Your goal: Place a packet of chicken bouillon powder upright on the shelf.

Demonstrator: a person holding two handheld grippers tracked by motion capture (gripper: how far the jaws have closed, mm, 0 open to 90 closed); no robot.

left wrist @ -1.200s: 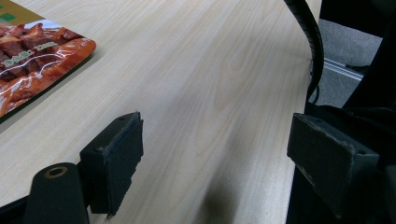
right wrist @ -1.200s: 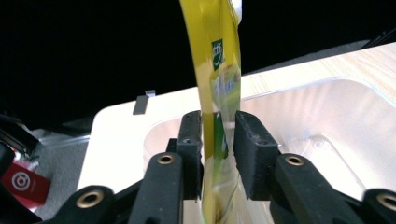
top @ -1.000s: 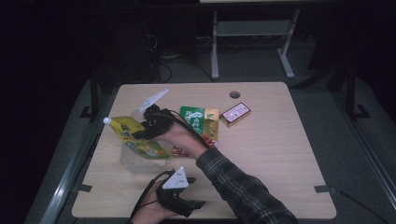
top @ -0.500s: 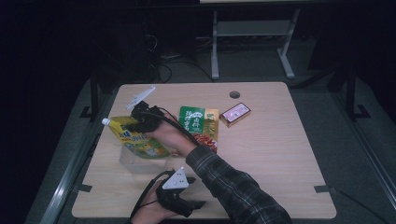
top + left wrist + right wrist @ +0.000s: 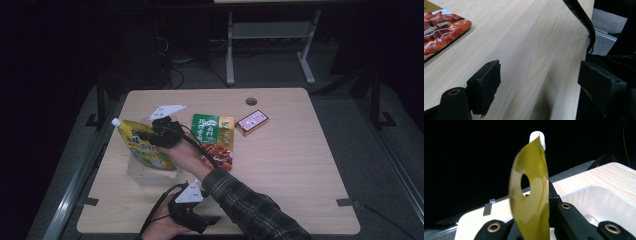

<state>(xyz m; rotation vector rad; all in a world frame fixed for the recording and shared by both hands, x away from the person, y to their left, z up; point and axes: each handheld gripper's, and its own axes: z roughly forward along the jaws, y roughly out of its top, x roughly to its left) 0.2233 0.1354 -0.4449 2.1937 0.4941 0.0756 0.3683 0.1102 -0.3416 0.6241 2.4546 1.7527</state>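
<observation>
Pouch (image 5: 145,146), yellow with a white cap, is pinched by its flat top edge in the right gripper (image 5: 150,136), whose jaws have just been closing and now press on it. In the right gripper view the pouch's (image 5: 531,195) edge stands upright between the two black jaws, a round hanging hole punched through it and the cap (image 5: 537,138) at the very top. From the high view the pouch leans over a clear tray (image 5: 145,172) near the table's left edge; its lower end seems to sit inside the tray, though the dim light leaves that unsure. The same tray (image 5: 604,202) shows pale and shallow just behind the jaws in the right gripper view.

The left gripper (image 5: 192,217) rests low at the near edge of the table (image 5: 300,165), held by a hand, its jaws standing wide apart with nothing but bare wood (image 5: 536,50) between them.

Just right of the right gripper lies a flat green and red packet (image 5: 214,140), and its red corner (image 5: 441,32) shows in the left gripper view too. Farther right, apart from the packet, lies a small pink box (image 5: 252,122). A plaid sleeve (image 5: 250,207) crosses from the bottom towards the pouch.
</observation>
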